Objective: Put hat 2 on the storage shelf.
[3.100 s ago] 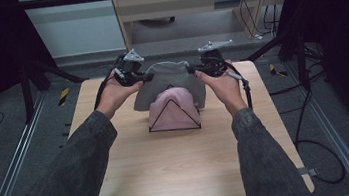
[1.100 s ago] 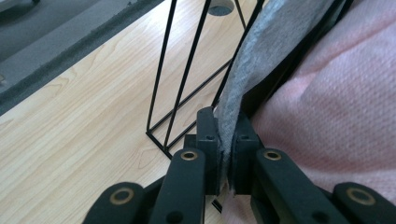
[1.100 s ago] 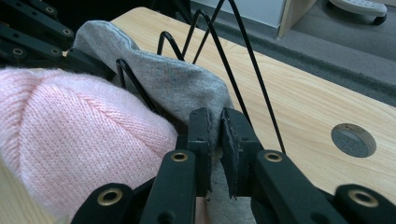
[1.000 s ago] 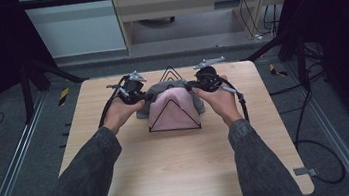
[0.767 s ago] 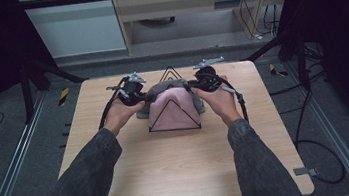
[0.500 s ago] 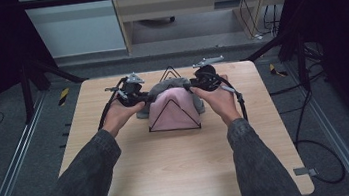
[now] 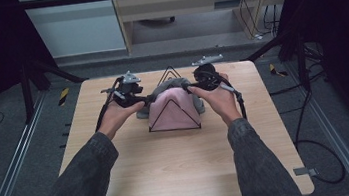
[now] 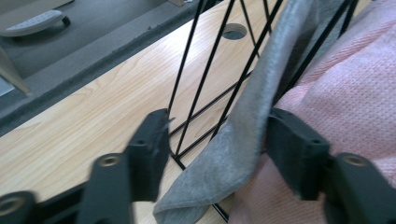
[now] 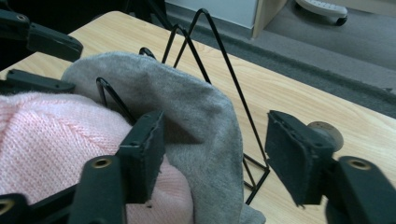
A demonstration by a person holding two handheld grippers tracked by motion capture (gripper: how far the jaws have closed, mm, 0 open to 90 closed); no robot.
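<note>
Both forearms enter from the bottom of the high view and converge on frame centre, hands level, palms inward, one each side of the rack.

Left gripper [image 7: 143,100]: jaws have just been opening and now stand apart. In the left gripper view [image 8: 212,144] the grey cloth [image 8: 233,154] edge hangs between the pads; the right pad is against it, the left pad is clear, so it's released.

Right gripper [image 7: 187,85]: same, jaws just opened and apart. The right gripper view [image 9: 210,154] has the grey cloth [image 9: 196,121] between the pads; the right pad is well clear, so no grip.

The high view gives the layout: black wire rack [image 7: 169,73] at centre of the wooden table [image 7: 181,172], pink knit cloth [image 7: 174,109] draped over the front, grey one behind it.

The gripper views add texture: pink knit [image 8: 345,88] is coarse-ribbed, grey is smooth fleece, folded over the wires [image 9: 219,56].
</note>
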